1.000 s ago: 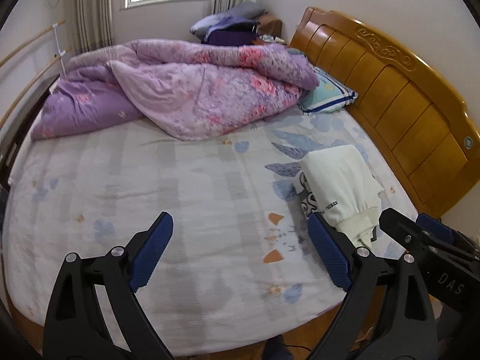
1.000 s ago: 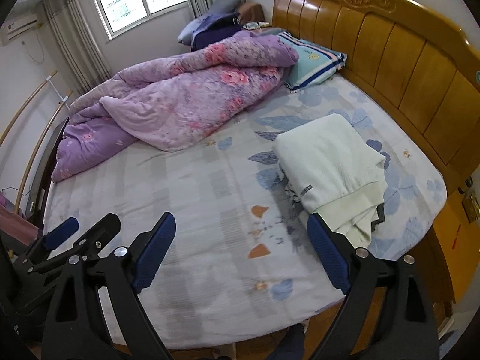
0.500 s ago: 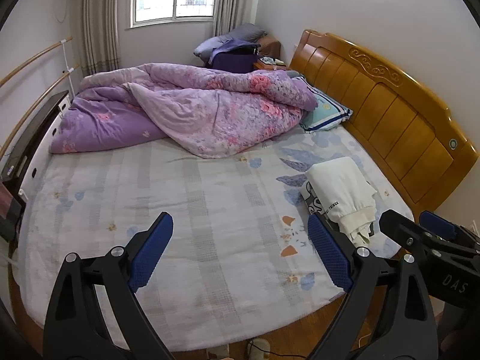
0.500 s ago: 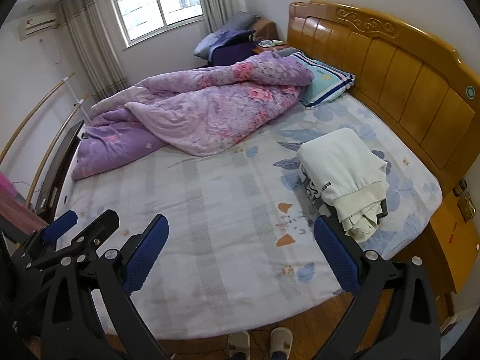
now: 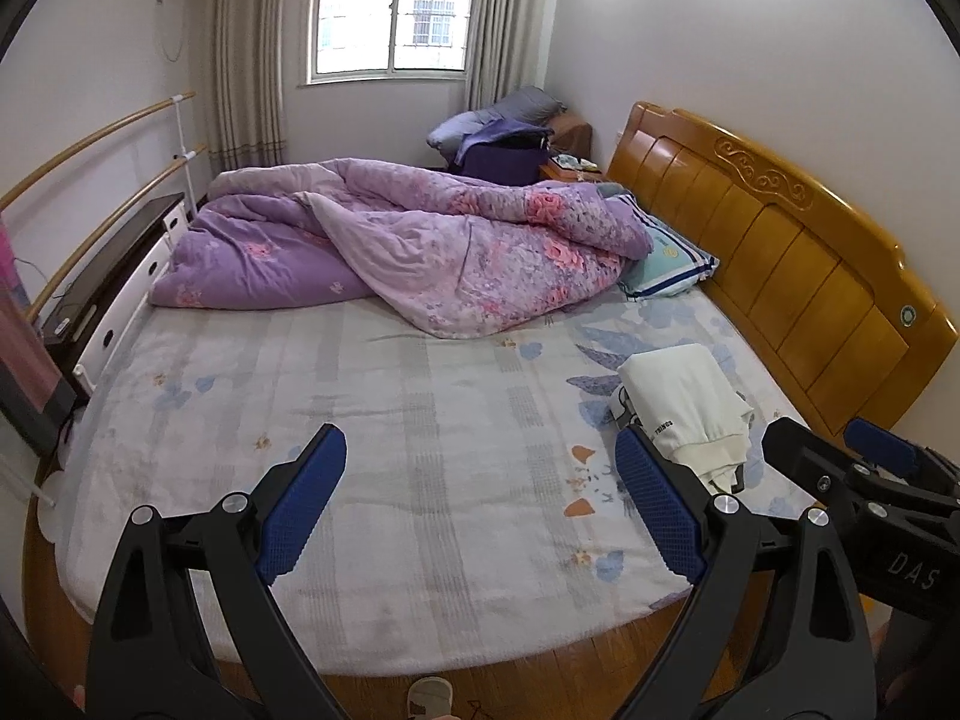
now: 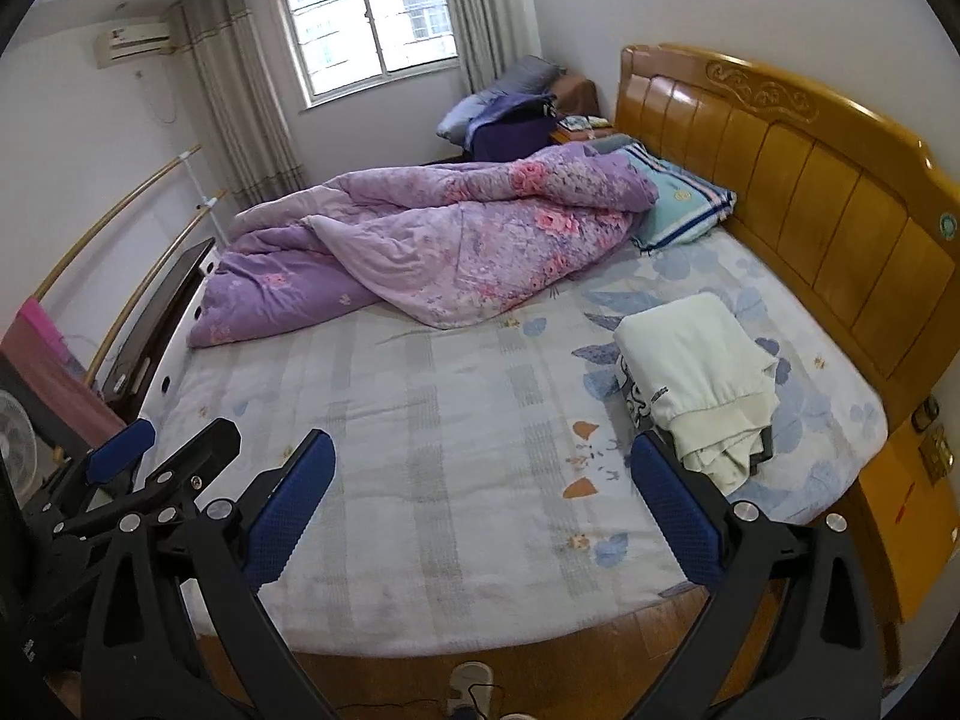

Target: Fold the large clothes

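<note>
A folded cream garment [image 5: 684, 402] lies on the bed's right side near the headboard, its ribbed cuff end toward me; the right wrist view shows the same garment [image 6: 696, 372] resting on a printed piece. My left gripper [image 5: 477, 462] hangs open over the foot of the bed, nothing between its blue pads. My right gripper [image 6: 480, 468] also stands wide open and empty, with its right finger [image 6: 672, 516] just short of the garment. Both grippers are off the mattress and apart from the cloth.
A crumpled purple floral quilt [image 5: 450, 240] covers the far half of the pale patterned sheet [image 5: 420, 420]. A striped pillow [image 5: 672, 264] leans by the wooden headboard [image 5: 780, 252]. A dark cabinet [image 5: 114, 264] lines the left side. A slipper [image 5: 429, 696] shows on the wooden floor.
Both grippers have pulled back and risen from the bed, so more of the room and floor shows. The right jaws have spread slightly wider. The folded garment has not moved.
</note>
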`<state>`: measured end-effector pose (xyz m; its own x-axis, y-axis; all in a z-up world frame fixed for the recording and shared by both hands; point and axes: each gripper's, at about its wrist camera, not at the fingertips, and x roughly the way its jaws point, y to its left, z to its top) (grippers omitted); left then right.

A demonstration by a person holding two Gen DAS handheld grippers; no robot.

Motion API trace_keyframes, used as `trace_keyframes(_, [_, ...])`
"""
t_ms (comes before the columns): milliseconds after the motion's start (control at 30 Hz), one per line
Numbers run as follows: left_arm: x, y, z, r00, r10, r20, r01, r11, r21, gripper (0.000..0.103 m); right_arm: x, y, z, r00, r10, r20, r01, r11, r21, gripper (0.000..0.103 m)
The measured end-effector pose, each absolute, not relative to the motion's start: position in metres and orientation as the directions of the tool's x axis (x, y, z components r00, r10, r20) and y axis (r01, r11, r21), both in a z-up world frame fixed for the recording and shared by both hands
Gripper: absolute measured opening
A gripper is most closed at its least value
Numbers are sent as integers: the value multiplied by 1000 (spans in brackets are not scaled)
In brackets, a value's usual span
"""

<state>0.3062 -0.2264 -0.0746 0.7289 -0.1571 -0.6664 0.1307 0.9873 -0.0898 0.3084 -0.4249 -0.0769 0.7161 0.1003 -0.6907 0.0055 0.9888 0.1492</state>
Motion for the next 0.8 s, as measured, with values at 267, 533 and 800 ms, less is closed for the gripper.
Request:
trace_keyframes(267, [248,-227,-53,758,-119,-642,92,993,-76,92,259,-424,-57,745,121,-656,-49,991,128,95])
trace_keyframes(533, [207,-204,-28,800,-100,-592,77,995,-63,92,226,-401,-35,782,125,-611,-75,991,107,95])
trace_keyframes(800, [177,-162,-3,827,-86,-556,72,996,-48,92,198,-362,-19,801,147,-581,-89,988,128,95])
